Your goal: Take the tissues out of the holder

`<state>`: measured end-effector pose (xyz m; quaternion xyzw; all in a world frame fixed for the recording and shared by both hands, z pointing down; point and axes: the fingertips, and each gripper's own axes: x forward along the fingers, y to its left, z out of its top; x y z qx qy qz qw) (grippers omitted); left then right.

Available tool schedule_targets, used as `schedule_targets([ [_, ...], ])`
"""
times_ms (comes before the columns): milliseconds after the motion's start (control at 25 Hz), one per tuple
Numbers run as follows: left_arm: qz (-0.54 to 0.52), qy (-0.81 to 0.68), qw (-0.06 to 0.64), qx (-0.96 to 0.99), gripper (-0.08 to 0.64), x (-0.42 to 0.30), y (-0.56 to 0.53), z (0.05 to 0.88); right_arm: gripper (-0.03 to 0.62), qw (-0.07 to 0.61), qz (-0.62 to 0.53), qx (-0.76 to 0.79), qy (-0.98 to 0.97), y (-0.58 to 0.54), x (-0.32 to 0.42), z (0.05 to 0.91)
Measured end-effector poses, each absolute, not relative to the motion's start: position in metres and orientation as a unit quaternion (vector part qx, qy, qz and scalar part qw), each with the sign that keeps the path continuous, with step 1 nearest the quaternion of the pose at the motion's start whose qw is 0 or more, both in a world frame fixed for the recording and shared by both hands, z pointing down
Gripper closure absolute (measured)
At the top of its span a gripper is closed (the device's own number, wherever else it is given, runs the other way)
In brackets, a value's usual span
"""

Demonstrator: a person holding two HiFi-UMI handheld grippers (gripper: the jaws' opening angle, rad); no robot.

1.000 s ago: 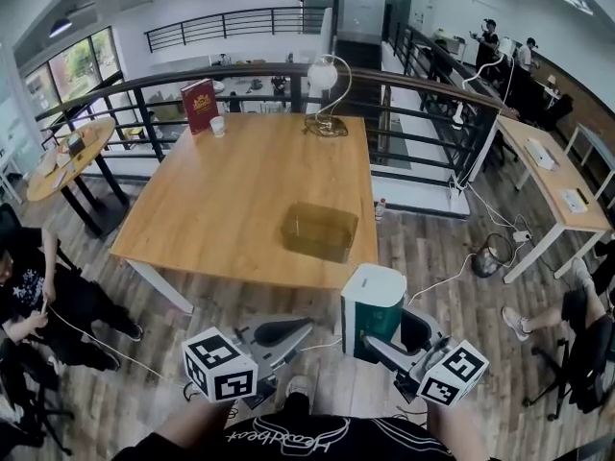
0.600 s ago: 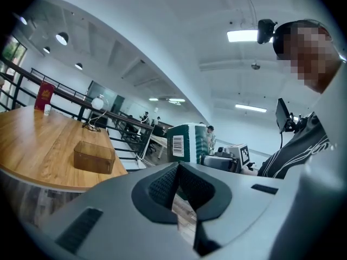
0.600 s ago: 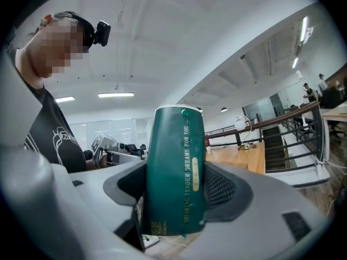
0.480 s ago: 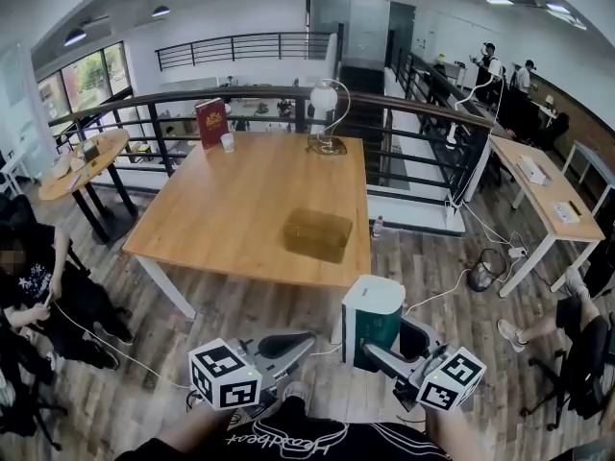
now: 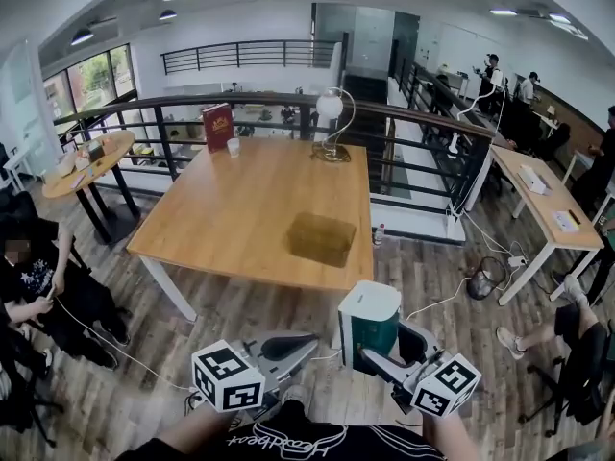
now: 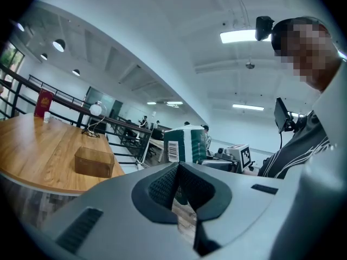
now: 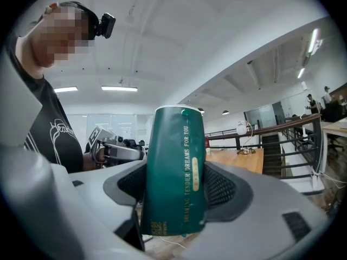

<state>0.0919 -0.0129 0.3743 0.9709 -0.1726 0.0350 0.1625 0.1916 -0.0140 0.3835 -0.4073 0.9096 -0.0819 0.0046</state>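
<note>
Brown holder (image 5: pixel 322 238) sits on the table (image 5: pixel 231 209) at twelve o'clock. Right gripper (image 5: pixel 371 350) grasps a green tissue pack (image 5: pixel 370 313), its lettering (image 7: pixel 190 172) legible only in the right gripper view; left gripper (image 5: pixel 304 340) is clenched empty.

Tissue pack (image 5: pixel 371 317): dark green with a white top, upright, clamped between the jaws of the right gripper (image 5: pixel 384 347).
Holder (image 5: pixel 321 238): brown box, flat on the table (image 5: pixel 240 200), near its right front corner.

- The desk (image 5: pixel 235 205) top is mostly bare, with open room left of and beyond the brown holder (image 5: pixel 321 238).
- A lamp (image 5: pixel 332 113), red book (image 5: pixel 218 126) and cup (image 5: pixel 233 147) stand only along the far edge.
- A black railing (image 5: pixel 423 161) runs close beside the desk's right side.
</note>
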Motion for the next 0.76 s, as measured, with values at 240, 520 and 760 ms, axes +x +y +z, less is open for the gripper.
schedule_targets([
  [240,0.033,-0.178,0.168,0.969,0.546,0.086,-0.016,0.377,0.267,-0.007,-0.093,-0.406,0.909,-0.016,0.185,0.393],
  [520,0.037,-0.183,0.175,0.967,0.546,0.077,-0.011,0.387,0.267,-0.016,-0.098,-0.394,0.914,-0.011,0.172,0.404],
  [760,0.042,-0.19,0.18,0.964,0.546,0.076,-0.025,0.38,0.267,-0.019,-0.106,-0.386,0.916,-0.021,0.171,0.397],
])
